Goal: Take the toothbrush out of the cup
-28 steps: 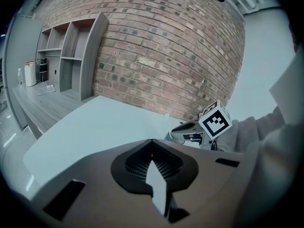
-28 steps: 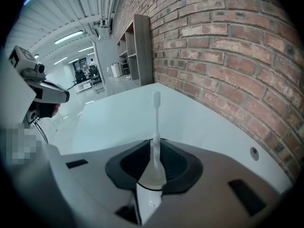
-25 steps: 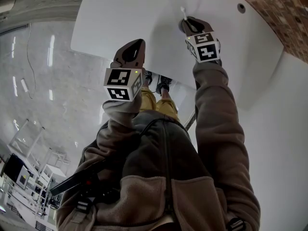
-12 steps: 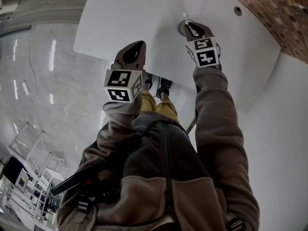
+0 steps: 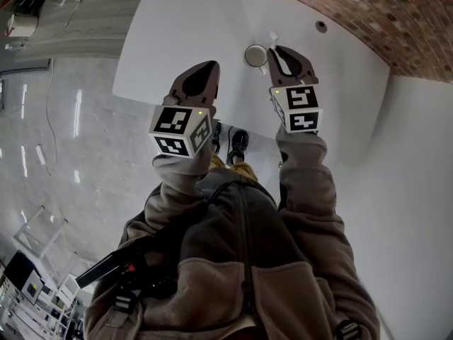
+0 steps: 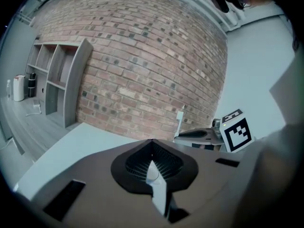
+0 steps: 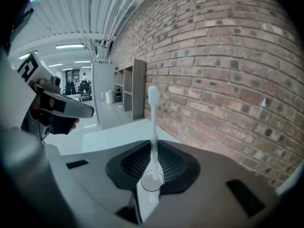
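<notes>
A small round cup (image 5: 255,55) stands on the white table (image 5: 177,27), seen from above. Just right of it my right gripper (image 5: 277,49) is shut on a white toothbrush (image 5: 272,36), whose head pokes past the jaw tips, clear of the cup. In the right gripper view the toothbrush (image 7: 153,122) stands upright out of the closed right gripper (image 7: 154,145). My left gripper (image 5: 207,66) hovers left of the cup, shut with nothing in it. From the left gripper (image 6: 152,142) view I see the right gripper (image 6: 197,135) and the toothbrush (image 6: 179,121) above the table.
A brick wall (image 5: 368,13) runs along the table's far side. A small round hole (image 5: 321,26) sits in the tabletop near the wall. A grey shelf unit (image 6: 59,87) stands at the table's left end. The table's near edge (image 5: 141,98) is right below the left gripper.
The right gripper has come away from over the cup towards me with the toothbrush in it, and the cup's mouth now shows uncovered. The left gripper has barely moved.
</notes>
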